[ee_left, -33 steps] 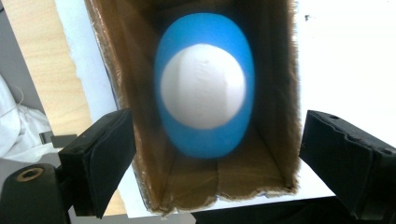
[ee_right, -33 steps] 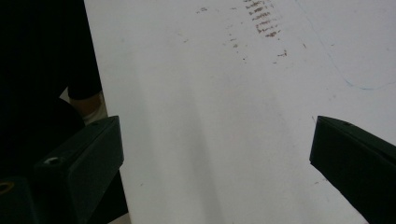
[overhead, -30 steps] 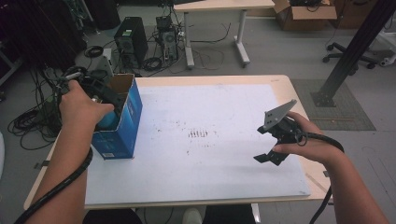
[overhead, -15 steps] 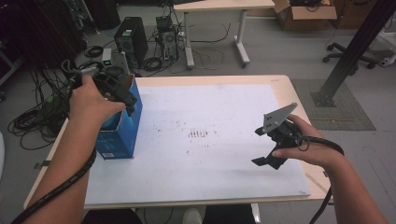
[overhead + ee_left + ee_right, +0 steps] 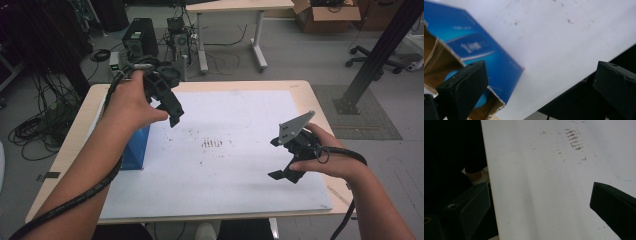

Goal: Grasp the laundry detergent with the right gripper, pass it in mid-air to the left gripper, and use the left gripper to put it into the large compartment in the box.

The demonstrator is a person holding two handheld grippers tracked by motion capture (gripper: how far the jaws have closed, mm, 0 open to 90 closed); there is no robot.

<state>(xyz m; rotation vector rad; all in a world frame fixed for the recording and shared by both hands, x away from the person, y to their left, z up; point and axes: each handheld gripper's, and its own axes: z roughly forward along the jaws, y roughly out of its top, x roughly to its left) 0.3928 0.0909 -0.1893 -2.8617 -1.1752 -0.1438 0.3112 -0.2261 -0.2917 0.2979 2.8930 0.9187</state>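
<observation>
A blue cardboard box (image 5: 135, 150) with an open top stands at the left of the white sheet (image 5: 235, 120); the person's left forearm covers much of it. My left gripper (image 5: 172, 112) hangs in the air above the sheet, just right of the box. Its jaws have just been opening and stand wide with nothing between them. In the left gripper view the box (image 5: 486, 55) lies beyond the wide-apart jaws of the left gripper (image 5: 541, 75). My right gripper (image 5: 277, 159) hovers over the sheet's right side, open and empty. The right gripper (image 5: 539, 192) looks down at bare sheet near the table's front edge.
The sheet covers most of a wooden table (image 5: 310, 95) and carries a patch of dark marks (image 5: 212, 144) in its middle. Computer towers (image 5: 140, 35) and cables lie on the floor behind, beside another desk (image 5: 235, 6). A black post (image 5: 375, 55) stands at the right.
The left hand has lifted away from the blue box and swung right, over the sheet. Its jaws show wider apart now. The right hand has stayed where it was.
</observation>
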